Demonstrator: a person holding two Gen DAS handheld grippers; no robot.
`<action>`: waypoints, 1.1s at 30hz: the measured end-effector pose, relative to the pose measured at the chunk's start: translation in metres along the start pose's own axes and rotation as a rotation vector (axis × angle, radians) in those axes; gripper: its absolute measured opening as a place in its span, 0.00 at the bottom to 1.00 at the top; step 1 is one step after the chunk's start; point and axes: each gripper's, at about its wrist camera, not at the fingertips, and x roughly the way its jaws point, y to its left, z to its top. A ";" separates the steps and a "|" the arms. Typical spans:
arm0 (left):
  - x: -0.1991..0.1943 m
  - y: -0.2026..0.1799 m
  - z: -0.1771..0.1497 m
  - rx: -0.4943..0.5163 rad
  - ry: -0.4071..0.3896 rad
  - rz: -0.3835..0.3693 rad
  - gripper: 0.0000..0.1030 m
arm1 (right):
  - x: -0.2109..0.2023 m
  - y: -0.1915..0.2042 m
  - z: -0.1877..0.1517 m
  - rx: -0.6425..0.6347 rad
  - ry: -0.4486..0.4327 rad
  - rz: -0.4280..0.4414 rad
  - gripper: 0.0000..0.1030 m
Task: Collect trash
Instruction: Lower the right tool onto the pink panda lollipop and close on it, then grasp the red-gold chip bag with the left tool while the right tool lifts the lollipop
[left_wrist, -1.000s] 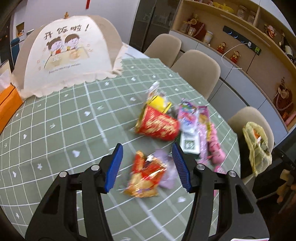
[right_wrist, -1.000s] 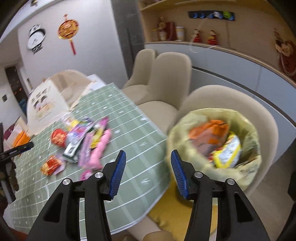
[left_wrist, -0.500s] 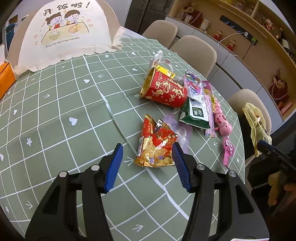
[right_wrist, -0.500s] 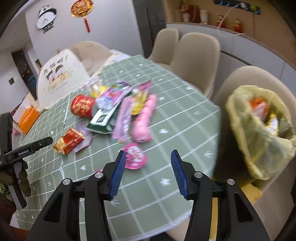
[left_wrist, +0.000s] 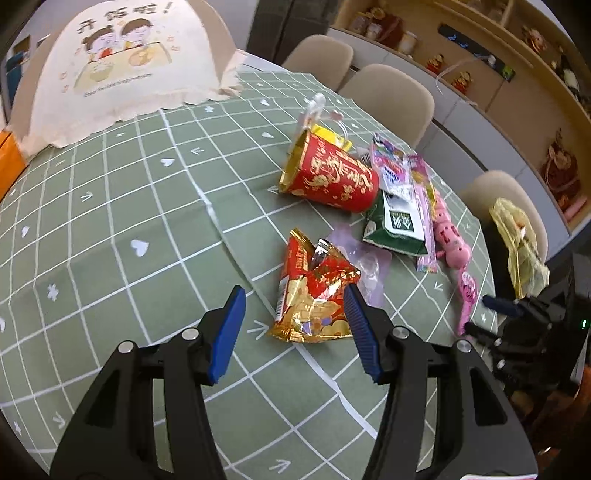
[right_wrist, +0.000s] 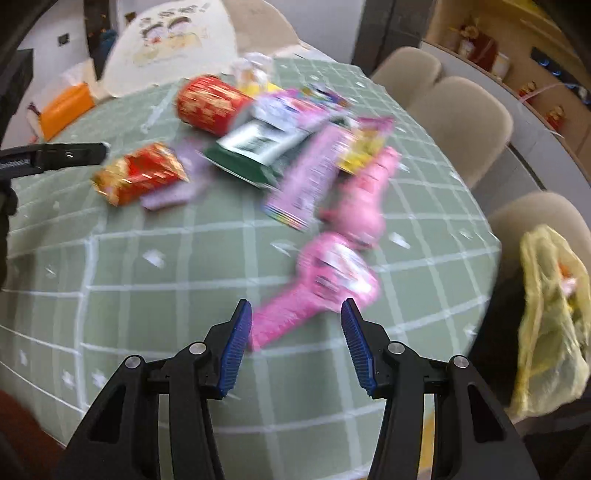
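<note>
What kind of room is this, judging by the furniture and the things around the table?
Most likely a home dining room: a round table with a green grid tablecloth, beige dining chairs, a mesh food cover, and wall shelves holding figurines.

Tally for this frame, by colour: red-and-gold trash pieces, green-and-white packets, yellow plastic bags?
Red-and-gold pieces: 2 (tipped paper cup, crumpled foil snack bag)
Green-and-white packet: 1
Yellow plastic trash bag: 1
Total: 4

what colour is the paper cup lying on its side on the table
Red with gold lettering and a gold rim: the paper cup, clearest in the left wrist view.
</note>
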 end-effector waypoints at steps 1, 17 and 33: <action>0.003 0.000 0.001 0.004 0.004 0.002 0.51 | -0.001 -0.009 -0.004 0.019 0.003 -0.012 0.46; 0.004 -0.002 0.005 0.020 0.012 -0.031 0.51 | 0.016 -0.049 0.015 0.478 -0.013 0.191 0.47; 0.011 0.001 0.000 0.032 0.025 -0.041 0.51 | -0.009 -0.042 0.019 0.341 -0.041 0.134 0.44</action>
